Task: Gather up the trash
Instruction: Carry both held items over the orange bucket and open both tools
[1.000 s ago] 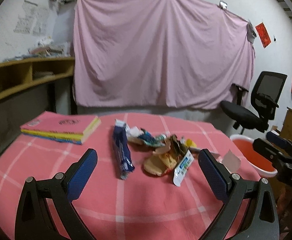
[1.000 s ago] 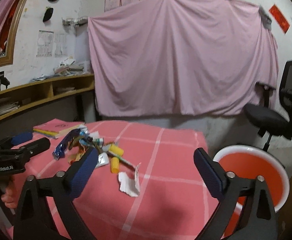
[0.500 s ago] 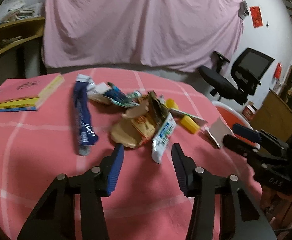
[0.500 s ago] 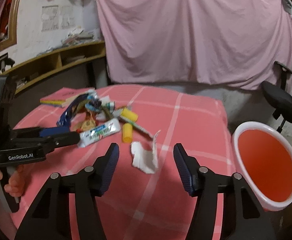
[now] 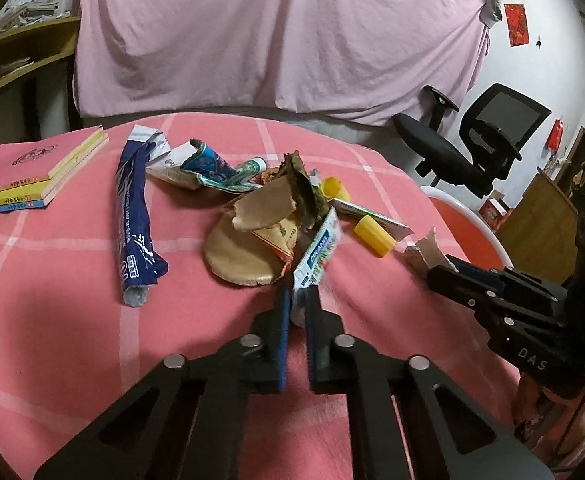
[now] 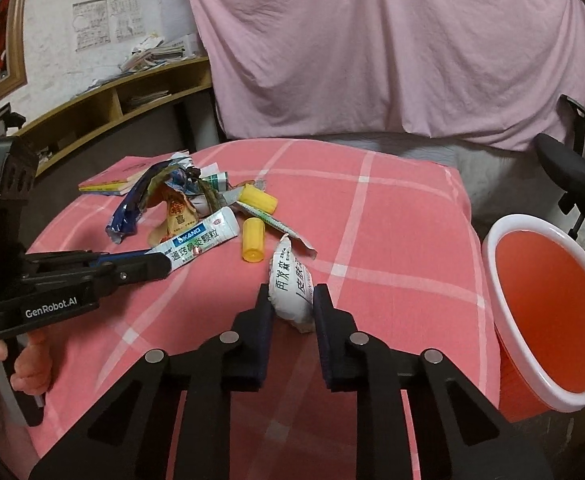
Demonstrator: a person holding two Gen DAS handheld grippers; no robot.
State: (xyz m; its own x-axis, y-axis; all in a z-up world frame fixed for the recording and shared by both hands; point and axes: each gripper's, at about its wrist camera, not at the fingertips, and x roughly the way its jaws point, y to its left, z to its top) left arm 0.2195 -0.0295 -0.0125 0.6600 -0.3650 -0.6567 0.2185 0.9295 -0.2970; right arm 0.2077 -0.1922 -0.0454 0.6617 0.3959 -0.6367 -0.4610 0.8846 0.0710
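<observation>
On the far left of the desk (image 5: 52,320), under its pink checked cloth, you have a stack of books (image 5: 32,168). Right of it a long blue wrapper (image 5: 132,216) lies beside the trash pile (image 5: 260,216) of torn packets. Your left tool (image 5: 298,300) has its jaws pressed together on the near end of the white sachet (image 5: 318,248), which sticks out of the pile toward you. Next come two yellow caps (image 6: 254,236) on the cloth. Your right tool (image 6: 290,300) is closing its jaws on a crumpled white packet (image 6: 290,284); both pads already touch its sides, and it rests on the cloth near the right edge. On the far right, just beside the desk, the red bin (image 6: 548,308) with a white rim stands open.
</observation>
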